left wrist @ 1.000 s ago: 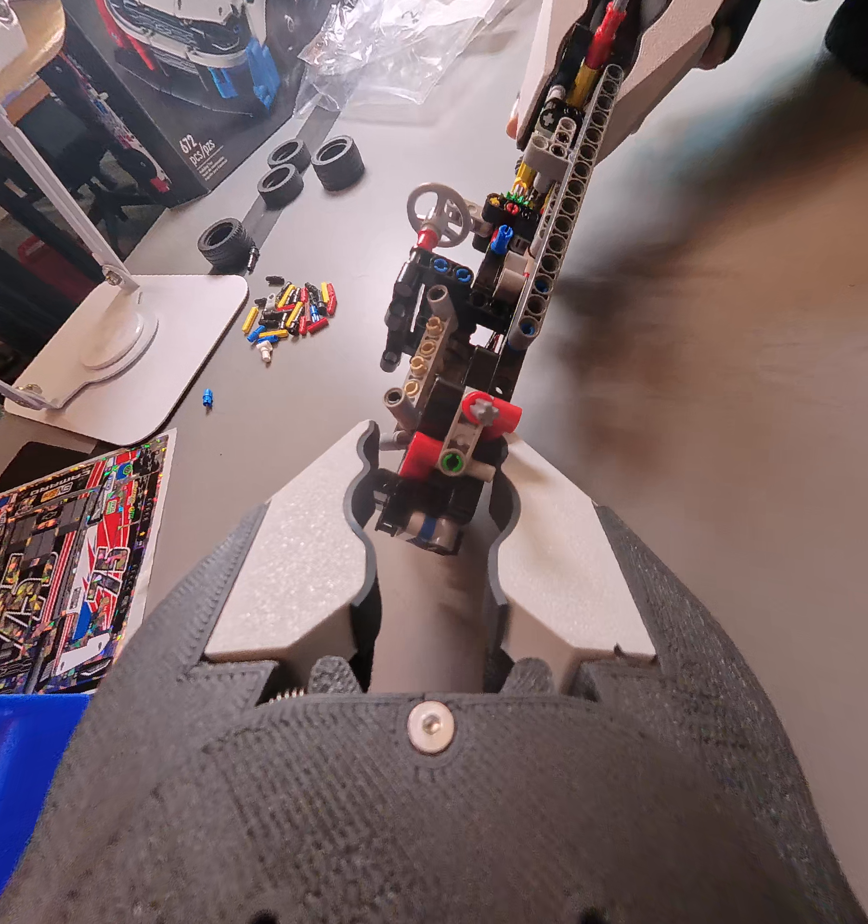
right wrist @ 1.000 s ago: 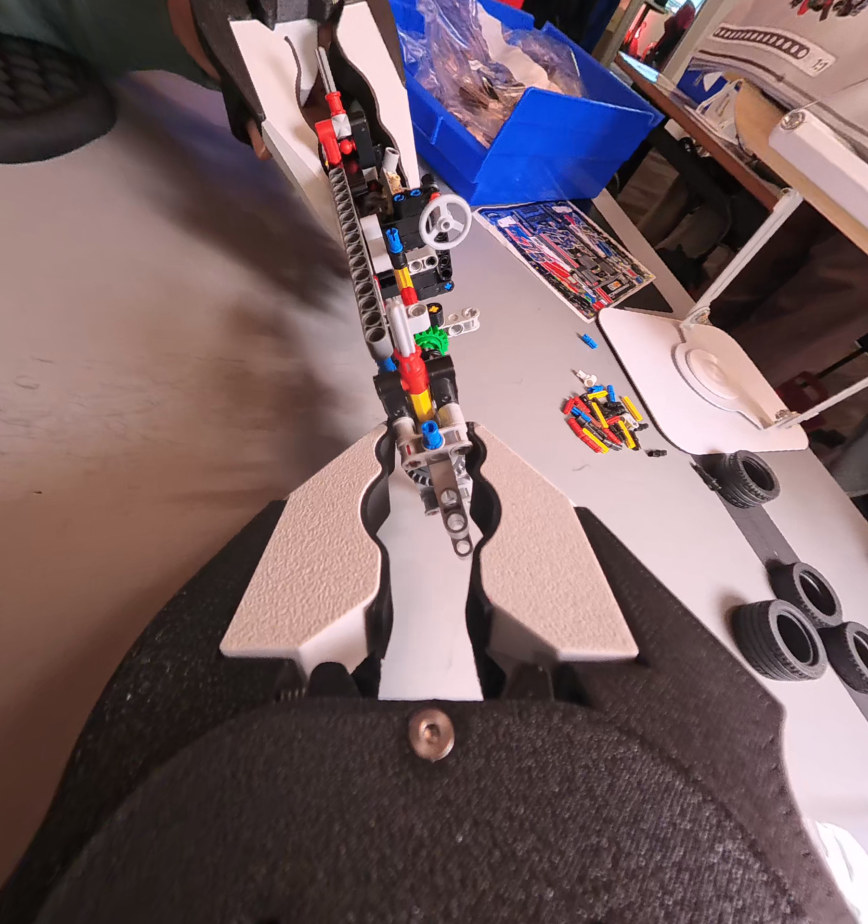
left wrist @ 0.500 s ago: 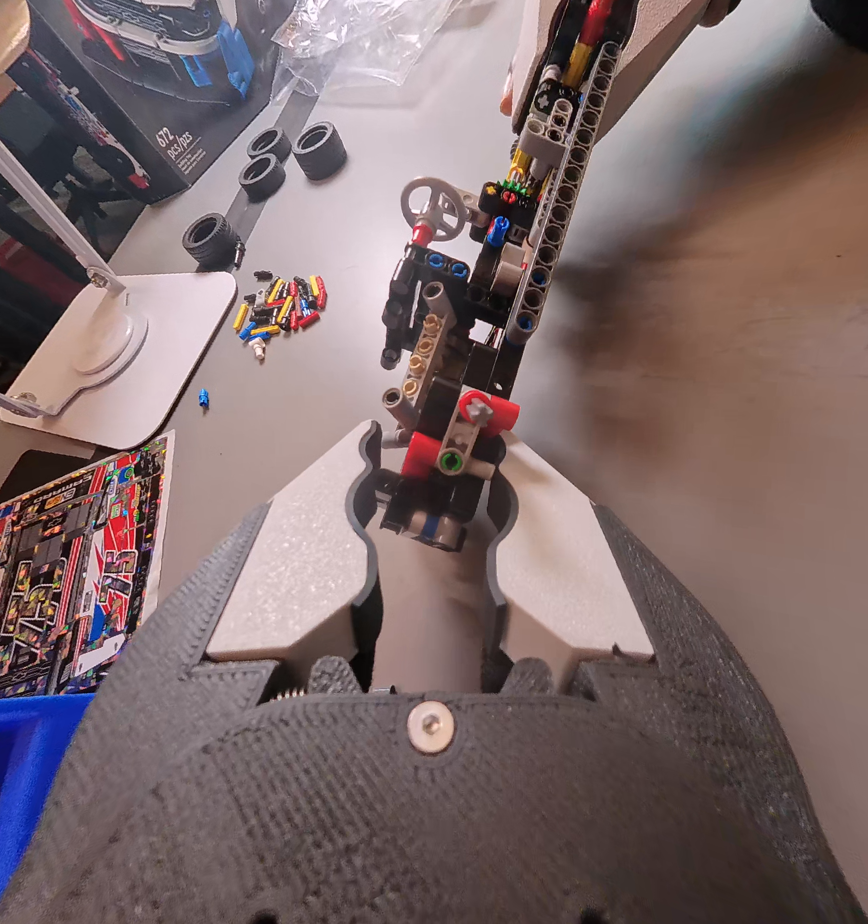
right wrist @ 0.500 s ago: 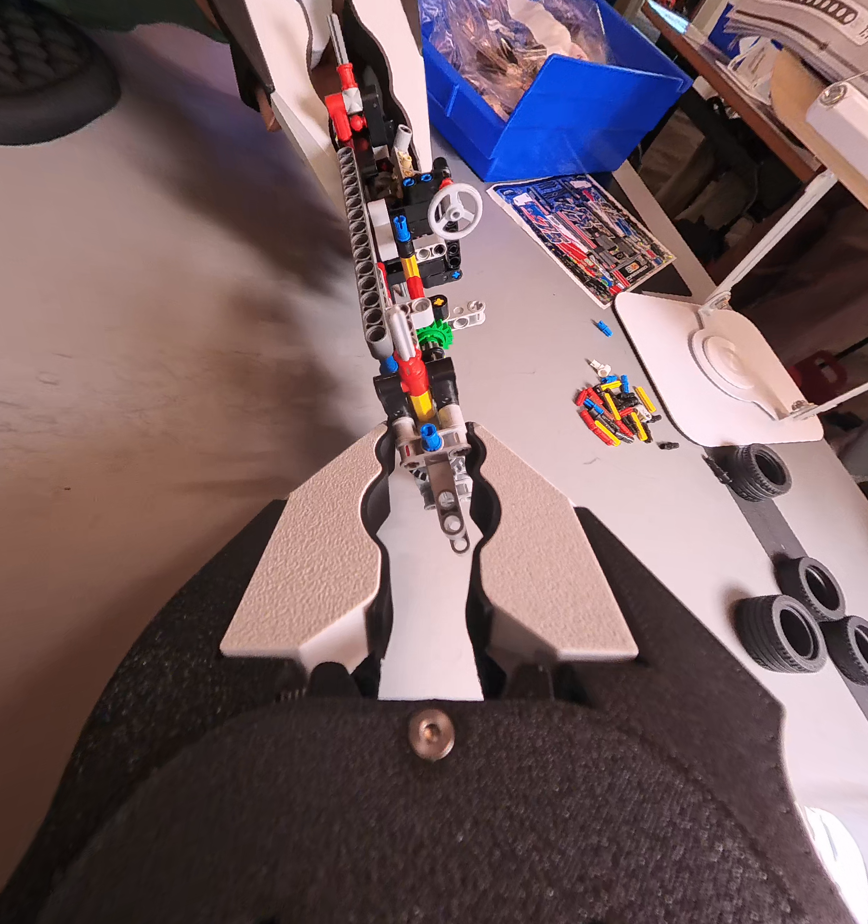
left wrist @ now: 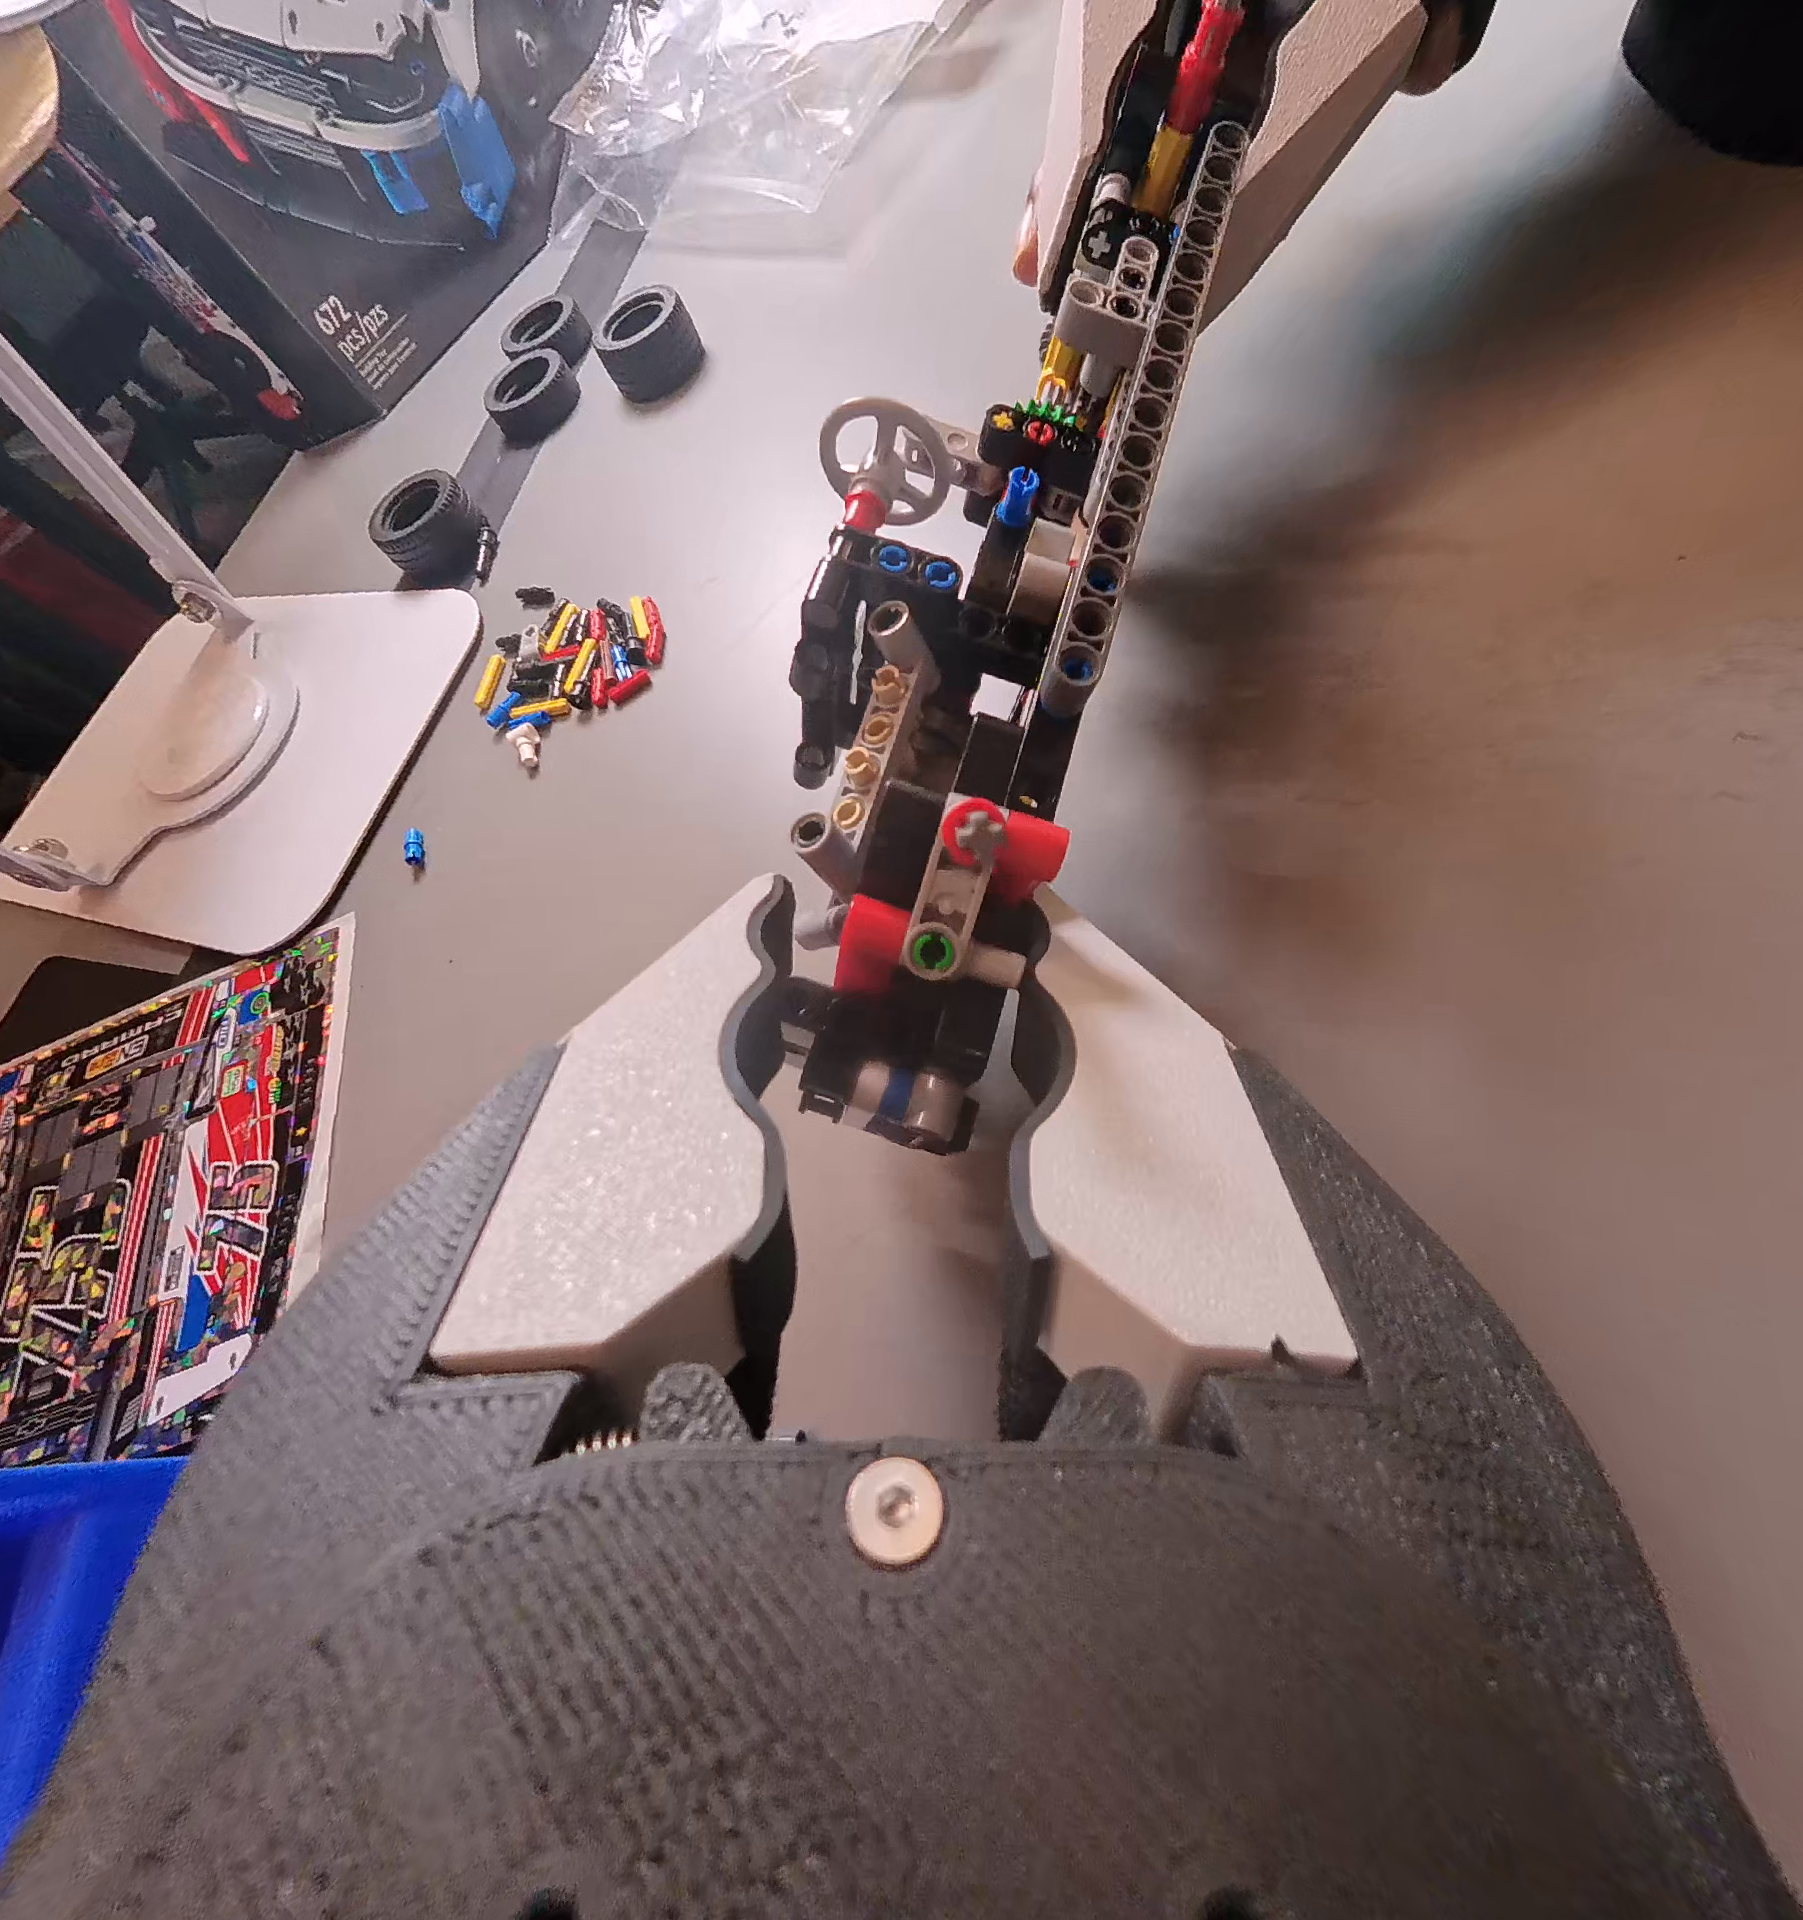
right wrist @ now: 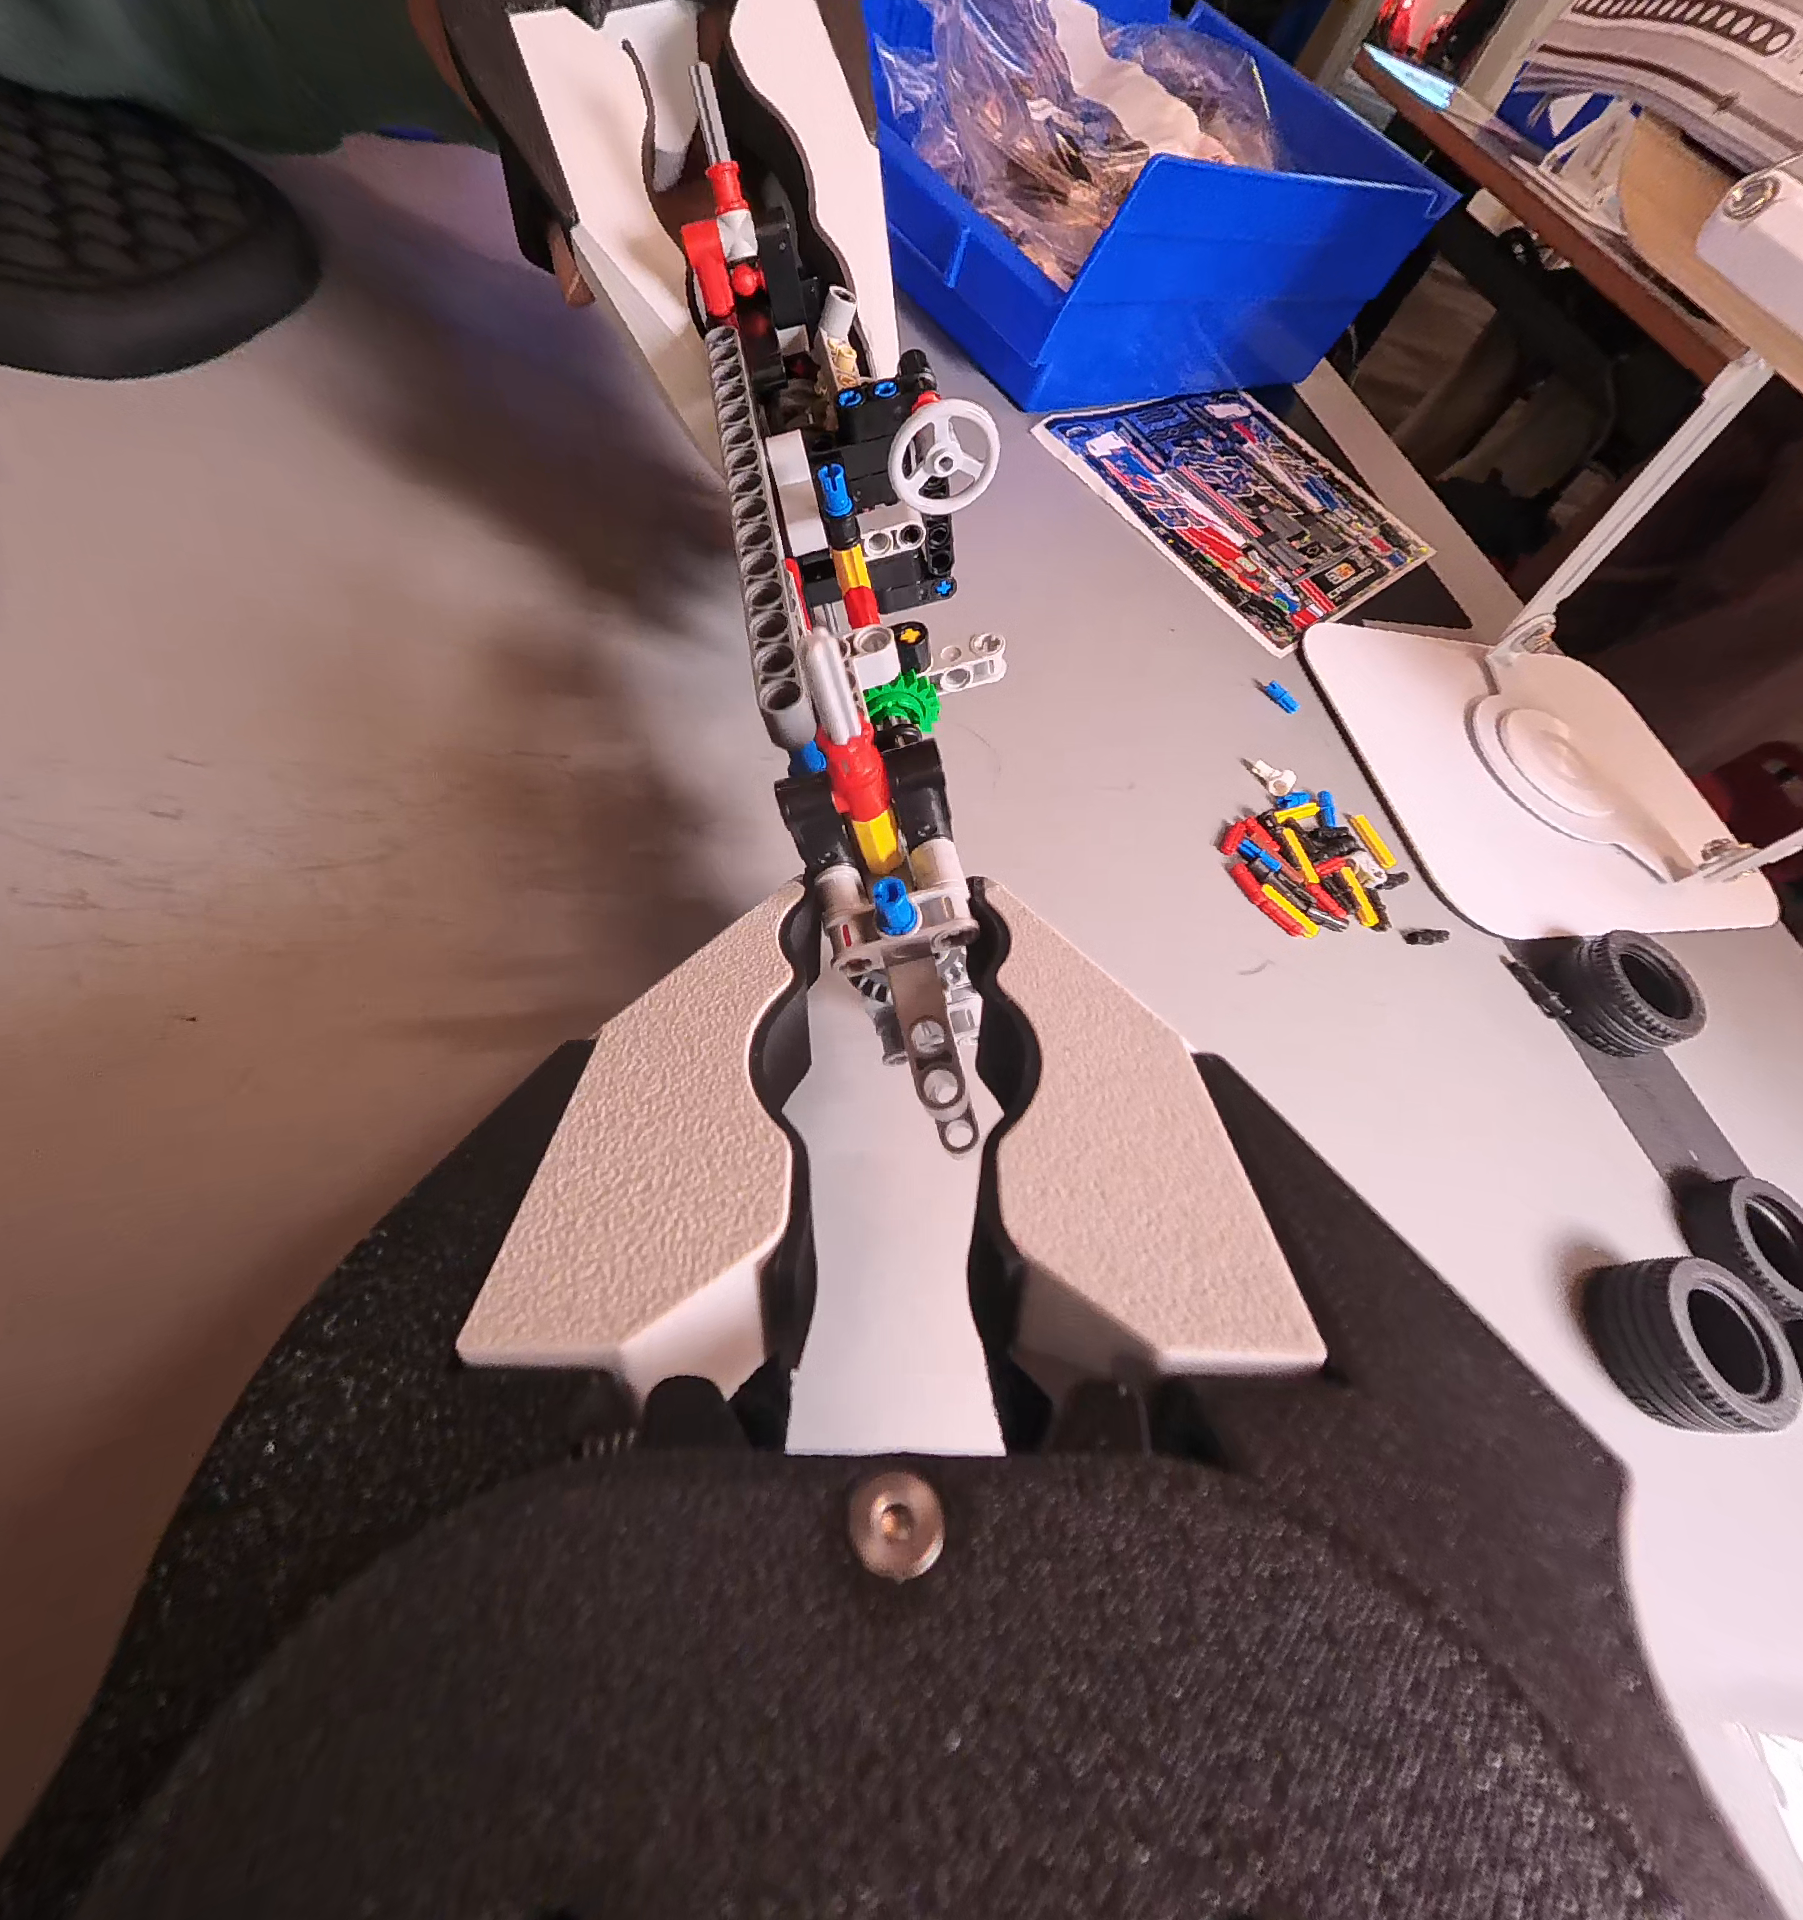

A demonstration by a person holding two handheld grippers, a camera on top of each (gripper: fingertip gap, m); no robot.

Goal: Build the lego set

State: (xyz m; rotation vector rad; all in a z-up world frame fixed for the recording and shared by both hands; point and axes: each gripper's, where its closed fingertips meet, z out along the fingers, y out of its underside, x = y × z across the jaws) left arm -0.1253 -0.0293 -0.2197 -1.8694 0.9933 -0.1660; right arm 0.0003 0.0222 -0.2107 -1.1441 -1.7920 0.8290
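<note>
Only the left wrist view showed the set's box [left wrist: 284, 197]; only the right showed the blue bin [right wrist: 1167, 218]. Against half a second before, the views had shifted slightly. The lego chassis [left wrist: 980, 665] hung above the worktop [left wrist: 1448, 935], its ends clamped by the left gripper [left wrist: 902, 997] and right gripper [right wrist: 892, 966].

White print marks the black box [left wrist: 284, 239]; lettering covers the sticker sheet [left wrist: 128, 1195].
</note>
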